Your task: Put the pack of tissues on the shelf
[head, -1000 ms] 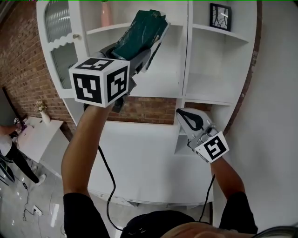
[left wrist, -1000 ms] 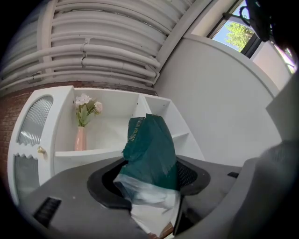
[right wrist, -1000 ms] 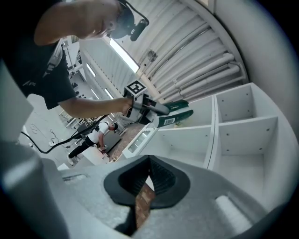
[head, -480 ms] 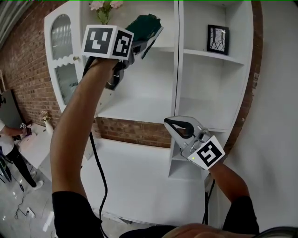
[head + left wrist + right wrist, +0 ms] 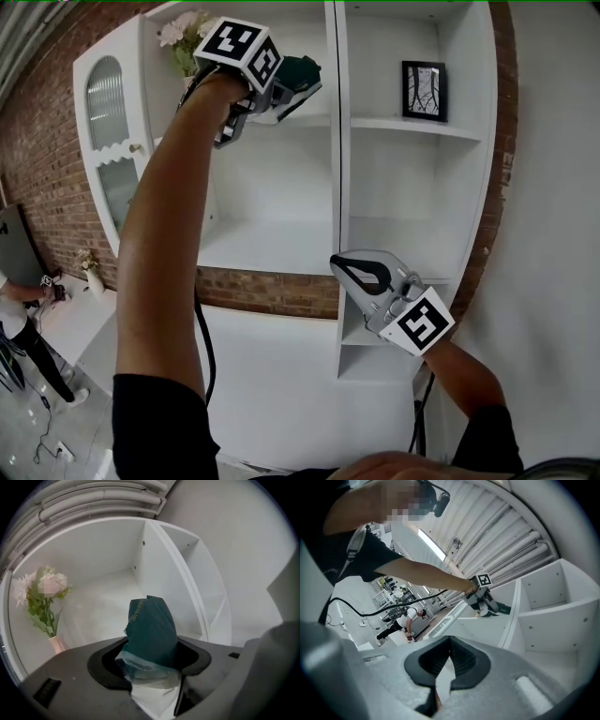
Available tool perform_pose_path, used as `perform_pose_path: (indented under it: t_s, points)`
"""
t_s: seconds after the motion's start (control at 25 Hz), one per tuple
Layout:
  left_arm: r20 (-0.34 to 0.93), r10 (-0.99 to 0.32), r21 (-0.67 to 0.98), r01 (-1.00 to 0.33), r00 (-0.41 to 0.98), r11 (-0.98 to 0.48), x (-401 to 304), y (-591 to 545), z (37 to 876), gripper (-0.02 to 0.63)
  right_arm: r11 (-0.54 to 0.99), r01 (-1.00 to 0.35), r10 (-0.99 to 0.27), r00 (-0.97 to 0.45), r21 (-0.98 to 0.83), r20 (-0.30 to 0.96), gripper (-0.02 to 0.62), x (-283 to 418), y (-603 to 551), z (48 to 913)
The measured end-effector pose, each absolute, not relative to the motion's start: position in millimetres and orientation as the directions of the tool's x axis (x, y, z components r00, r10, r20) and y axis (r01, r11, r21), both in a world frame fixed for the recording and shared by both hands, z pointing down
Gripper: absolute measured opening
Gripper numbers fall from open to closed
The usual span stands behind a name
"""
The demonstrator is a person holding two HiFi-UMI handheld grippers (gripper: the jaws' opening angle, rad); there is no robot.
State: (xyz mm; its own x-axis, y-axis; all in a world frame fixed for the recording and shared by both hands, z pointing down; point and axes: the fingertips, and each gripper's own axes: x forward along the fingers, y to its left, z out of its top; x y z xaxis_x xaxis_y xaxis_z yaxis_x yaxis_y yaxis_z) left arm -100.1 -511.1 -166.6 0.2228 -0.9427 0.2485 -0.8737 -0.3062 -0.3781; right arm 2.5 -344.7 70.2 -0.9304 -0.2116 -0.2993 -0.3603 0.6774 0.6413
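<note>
**A:** Where's the pack of tissues (image 5: 152,627)?

**B:** In the left gripper (image 5: 151,662), raised high against the white shelf unit (image 5: 339,141). The fingers are clamped on the pack's near end, one on each side. Its dark green end sticks out ahead of them, and clear wrap with white tissue shows closer in.

**A:** Is it on a shelf?

**B:** It's over the front of the top shelf (image 5: 314,120) in the left bay, pointing into that compartment. I can't tell whether it touches the board.

**A:** Anything else up there?

**B:** A pink vase of flowers (image 5: 56,644) in the same compartment, off to the left of the pack and well apart from it. In the right bay, a framed picture (image 5: 423,90) stands at the back of an upper shelf.

**A:** And the right gripper (image 5: 450,644)?

**B:** It's much lower, in front of the right bay. Its fingers are closed tip to tip with nothing between them.

**A:** What's around the unit?

**B:** There's a brick wall (image 5: 47,159) to the left, and another person (image 5: 14,309) stands on the floor at the lower left.
</note>
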Motion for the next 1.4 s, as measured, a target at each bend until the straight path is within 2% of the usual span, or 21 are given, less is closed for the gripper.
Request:
perform_pose_path:
  t_s: [0.12, 0.28, 0.36, 0.52, 0.64, 0.88, 1.12, 1.4]
  points:
    - [0.28, -0.933, -0.384, -0.864, 0.226, -0.324, -98.7, -520.9, -168.6, 0.275, 0.672, -0.376, -0.225, -0.924, 0.638, -0.308, 0.002, 11.2, -349.0, 65.9]
    - [0.238, -0.948, -0.368, -0.883, 0.213, -0.291, -104.9, -532.7, -173.4, 0.318, 0.664, -0.383, -0.231, -0.922, 0.643, -0.311, 0.002, 17.4, -352.2, 66.7]
    - [0.203, -0.956, -0.353, -0.894, 0.213, -0.274, -107.6, -537.3, -176.4, 0.366, 0.662, -0.385, -0.235, -0.921, 0.643, -0.309, 0.002, 18.6, -353.4, 68.1]
    - [0.111, -0.965, -0.346, -0.901, 0.238, -0.262, -106.6, -536.1, -185.4, 0.421, 0.666, -0.397, -0.249, -0.916, 0.631, -0.314, 0.002, 20.2, -358.7, 70.6]
    - [-0.016, -0.965, -0.363, -0.901, 0.26, -0.237, -103.1, -527.2, -200.4, 0.451, 0.666, -0.402, -0.259, -0.915, 0.628, -0.311, 0.002, 18.0, -362.4, 71.5]
    - [-0.312, -0.907, -0.365, -0.917, 0.284, -0.162, -97.3, -482.0, -217.9, 0.451, 0.679, -0.42, -0.274, -0.906, 0.603, -0.322, 0.002, 12.4, -364.7, 71.4]
    - [-0.456, -0.837, -0.353, -0.925, 0.303, -0.143, -89.5, -433.3, -189.5, 0.439, 0.648, -0.444, -0.261, -0.893, 0.619, -0.367, 0.002, 5.4, -361.5, 65.8]
    - [-0.555, -0.771, -0.333, -0.933, 0.312, -0.138, -84.2, -387.6, -124.2, 0.276, 0.657, -0.505, -0.28, -0.852, 0.559, -0.442, 0.002, 0.9, -352.5, 49.5]
